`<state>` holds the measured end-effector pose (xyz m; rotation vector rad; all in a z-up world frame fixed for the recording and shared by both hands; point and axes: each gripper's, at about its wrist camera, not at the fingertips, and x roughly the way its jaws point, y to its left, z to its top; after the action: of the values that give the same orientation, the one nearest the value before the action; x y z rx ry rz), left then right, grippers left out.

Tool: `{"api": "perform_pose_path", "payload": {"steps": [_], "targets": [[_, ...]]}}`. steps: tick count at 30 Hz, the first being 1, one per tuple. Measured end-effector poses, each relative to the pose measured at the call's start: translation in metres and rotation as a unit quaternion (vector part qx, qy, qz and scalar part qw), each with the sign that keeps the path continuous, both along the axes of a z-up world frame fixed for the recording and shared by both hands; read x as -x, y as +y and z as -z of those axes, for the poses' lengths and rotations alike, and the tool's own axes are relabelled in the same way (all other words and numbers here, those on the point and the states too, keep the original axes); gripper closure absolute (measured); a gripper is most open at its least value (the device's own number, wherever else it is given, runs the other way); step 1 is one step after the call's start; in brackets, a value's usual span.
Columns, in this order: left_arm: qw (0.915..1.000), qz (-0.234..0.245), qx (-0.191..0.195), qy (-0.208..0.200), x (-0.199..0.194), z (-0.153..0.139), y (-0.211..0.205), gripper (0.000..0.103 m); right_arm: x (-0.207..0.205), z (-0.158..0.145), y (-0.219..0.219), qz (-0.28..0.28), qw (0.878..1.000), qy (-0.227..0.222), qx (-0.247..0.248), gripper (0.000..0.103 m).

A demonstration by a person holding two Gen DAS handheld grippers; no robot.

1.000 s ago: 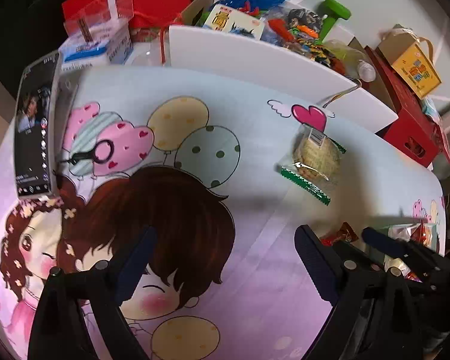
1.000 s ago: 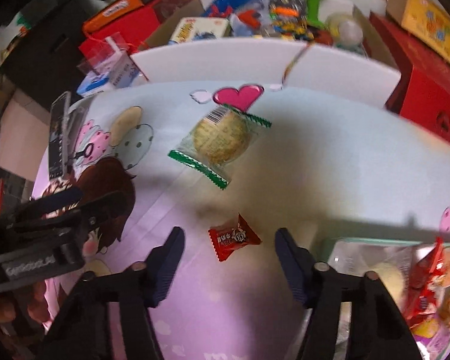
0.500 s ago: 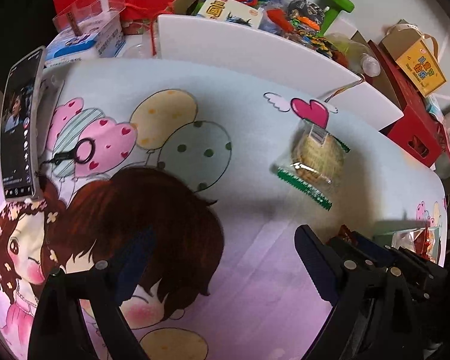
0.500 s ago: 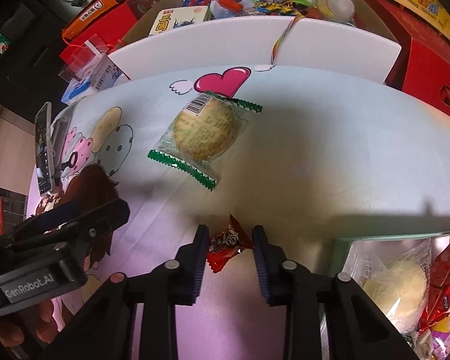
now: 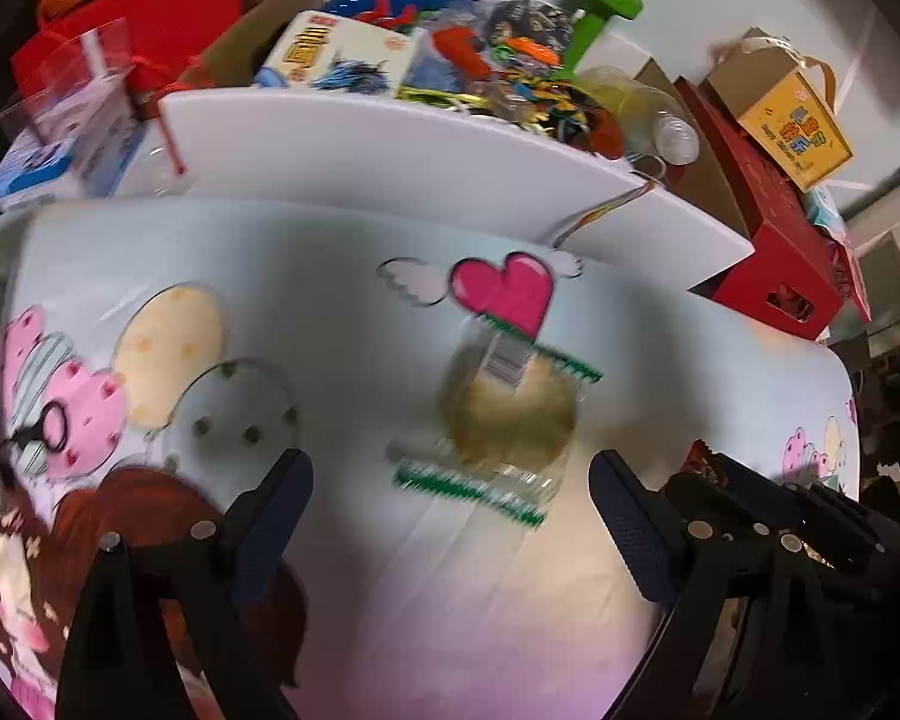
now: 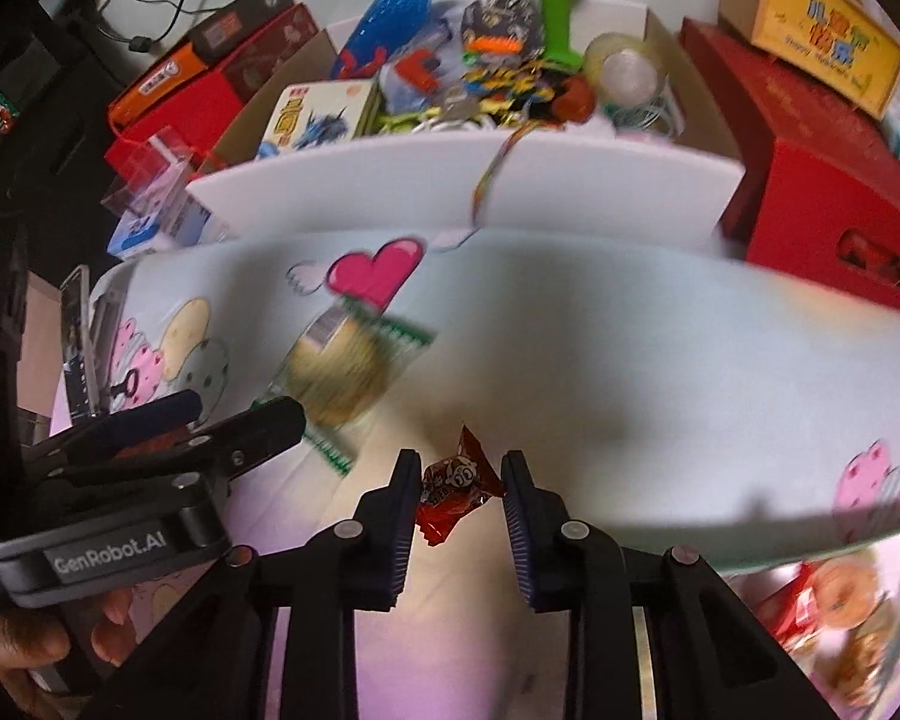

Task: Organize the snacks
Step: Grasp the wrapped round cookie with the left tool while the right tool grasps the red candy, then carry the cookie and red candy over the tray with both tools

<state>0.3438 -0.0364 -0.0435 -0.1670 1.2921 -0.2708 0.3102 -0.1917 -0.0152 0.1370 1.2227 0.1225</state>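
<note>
Right gripper [image 6: 461, 483] clamps red candy [image 6: 457, 487] between its pads, over the table [image 6: 630, 360]. Left gripper [image 5: 450, 516] spread wide, holding nothing, with the biscuit pack [image 5: 504, 420] lying on the table ahead between its fingers. Snack bin [image 6: 834, 606] at lower right.

Both views dim indoors, heavy fisheye bend, black vignette at corners. Motion blur smears wrapped cookie [image 5: 507, 420] and tabletop [image 6: 630, 348] mid-frame. Soft shadow across centre; cluttered background sharper.
</note>
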Motion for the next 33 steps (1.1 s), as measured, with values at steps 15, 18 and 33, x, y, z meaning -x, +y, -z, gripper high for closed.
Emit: {"api": "perform_pose_path", "payload": {"steps": [15,18,33], "targets": [[0.9976,0.042,-0.054,-0.013,-0.019,0.016,-0.048,0.049,-0.005,-0.005,-0.045,0.02,1.0,-0.004,0.012,0.073],[0.9977,0.036,-0.055,-0.018,-0.016,0.013,-0.047,0.051,-0.002,-0.007,-0.046,0.02,1.0,-0.006,0.01,0.073],[0.9957,0.019,-0.038,-0.082,0.054,-0.068,-0.047,0.051,0.05,-0.053,-0.042,0.01,0.999,-0.035,0.01,0.073]]}}
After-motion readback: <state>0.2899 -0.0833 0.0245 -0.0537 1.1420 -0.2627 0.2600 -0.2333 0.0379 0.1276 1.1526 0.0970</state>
